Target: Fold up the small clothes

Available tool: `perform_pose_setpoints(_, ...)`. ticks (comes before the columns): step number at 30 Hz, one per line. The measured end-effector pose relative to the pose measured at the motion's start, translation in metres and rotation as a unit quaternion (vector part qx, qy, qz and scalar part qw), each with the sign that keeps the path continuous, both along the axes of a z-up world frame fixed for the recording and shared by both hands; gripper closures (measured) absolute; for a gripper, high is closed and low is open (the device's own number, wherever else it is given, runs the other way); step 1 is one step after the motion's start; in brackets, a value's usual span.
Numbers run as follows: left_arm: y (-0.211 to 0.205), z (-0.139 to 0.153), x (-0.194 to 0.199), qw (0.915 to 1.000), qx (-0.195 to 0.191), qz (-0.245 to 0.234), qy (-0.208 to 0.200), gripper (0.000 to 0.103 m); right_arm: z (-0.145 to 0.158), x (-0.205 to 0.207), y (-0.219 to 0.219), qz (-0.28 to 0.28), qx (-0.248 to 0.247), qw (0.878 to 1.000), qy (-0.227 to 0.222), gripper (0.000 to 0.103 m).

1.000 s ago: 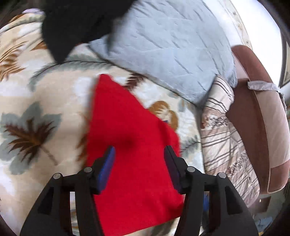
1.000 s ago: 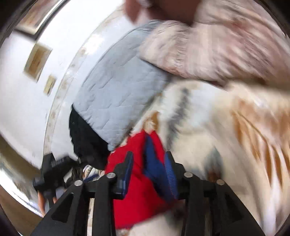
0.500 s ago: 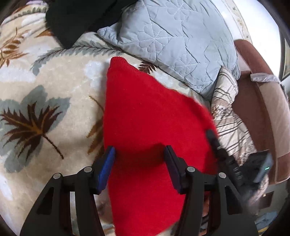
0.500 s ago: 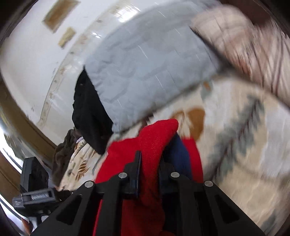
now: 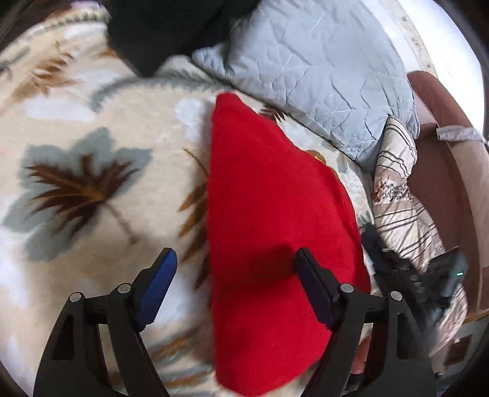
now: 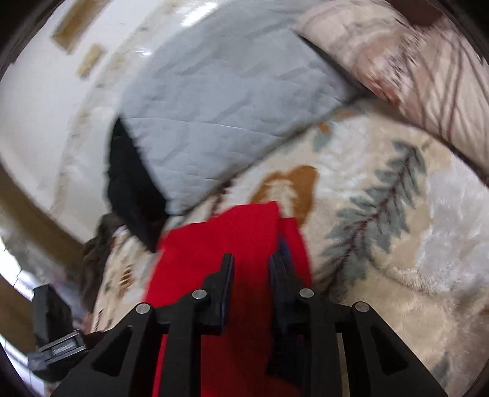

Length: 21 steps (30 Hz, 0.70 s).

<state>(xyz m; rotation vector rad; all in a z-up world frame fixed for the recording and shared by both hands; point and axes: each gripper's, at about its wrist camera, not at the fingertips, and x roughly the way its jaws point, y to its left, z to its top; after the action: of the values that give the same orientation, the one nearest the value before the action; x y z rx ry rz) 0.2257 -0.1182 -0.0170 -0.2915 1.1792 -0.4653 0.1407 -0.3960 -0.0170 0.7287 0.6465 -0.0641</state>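
The red garment (image 5: 275, 232) is lying folded on the leaf-print blanket (image 5: 91, 189), running from the upper centre of the left wrist view down to its bottom edge. The cloth is looking doubled over, with a clean straight edge on its left side. It is probably laid on the blanket because that gives a flat, soft working surface.

The left gripper (image 5: 235, 274) is hovering low in the frame, jaws spreading wider right now. One blue pad is sitting over the bare blanket left of the cloth edge, the other over the red cloth. Nothing is being pinched; the garment's left edge is passing between the open jaws without contact. It is likely straddling that edge to line up the next grab or to let go of the fold.

In the right wrist view the right gripper (image 6: 252, 268) is sitting at lower centre over the same red garment (image 6: 232, 232), jaws narrow but opening. Red cloth is showing in the gap, and the pads are not visibly pressing on it, so this reads as a release of the layer just laid down. A thin dark-blue strip is showing by the right pad, unclear whether it is lining or pad.

The grey quilted pillow (image 5: 321, 70) is occupying the upper right of the left view, a black cloth (image 5: 171, 27) at top centre, and a striped pillow (image 5: 400, 195) at right. All are clear of the fold. The other gripper's body is peeking in at lower right.
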Motion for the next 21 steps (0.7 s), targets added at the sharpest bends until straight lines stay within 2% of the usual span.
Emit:
perform_pose_setpoints(2, 0.002, -0.001, -0.016, 0.9998, 0.013, 0.000, -0.014, 0.024, 0.014, -0.012, 0.010, 0.036, -0.016, 0.999, -0.027, 0.077)
perform_pose_setpoints(5, -0.008, -0.022, -0.032, 0.9990, 0.043, -0.011, -0.011, 0.023, 0.022, -0.021, 0.031, 0.092, -0.061, 0.993, -0.038, 0.078)
perform_pose_setpoints(6, -0.012, -0.028, -0.032, 0.9985, 0.053, -0.012, -0.009, 0.022, 0.019, -0.020, 0.037, 0.101, -0.084, 0.991, -0.027, 0.085)
perform_pose_setpoints(9, -0.019, -0.040, -0.028, 0.9976, 0.067, -0.018, -0.002, 0.019, -0.008, -0.007, 0.048, 0.099, -0.169, 0.979, 0.062, 0.089)
perform_pose_setpoints(10, -0.018, -0.038, -0.027, 0.9977, 0.067, -0.015, 0.000, 0.019, -0.011, -0.008, 0.047, 0.096, -0.174, 0.978, 0.059, 0.089)
perform_pose_setpoints(13, -0.011, -0.023, -0.033, 0.9969, 0.078, -0.011, -0.010, 0.020, 0.004, -0.019, 0.039, 0.090, -0.145, 0.985, 0.040, 0.086)
perform_pose_setpoints(14, -0.010, -0.018, -0.038, 0.9962, 0.084, -0.013, -0.019, 0.020, 0.011, -0.025, 0.036, 0.092, -0.135, 0.986, 0.031, 0.081)
perform_pose_setpoints(17, -0.009, -0.012, -0.060, 0.9947, 0.093, -0.025, -0.037, 0.020, 0.022, -0.040, 0.034, 0.116, -0.102, 0.988, 0.020, 0.080)
perform_pose_setpoints(20, -0.012, -0.025, -0.070, 0.9928, 0.108, -0.029, -0.042, 0.020, 0.023, -0.053, 0.044, 0.147, -0.135, 0.980, 0.030, 0.082)
perform_pose_setpoints(21, -0.017, -0.031, -0.070, 0.9920, 0.116, -0.030, -0.038, 0.019, 0.017, -0.053, 0.047, 0.149, -0.159, 0.975, 0.050, 0.089)
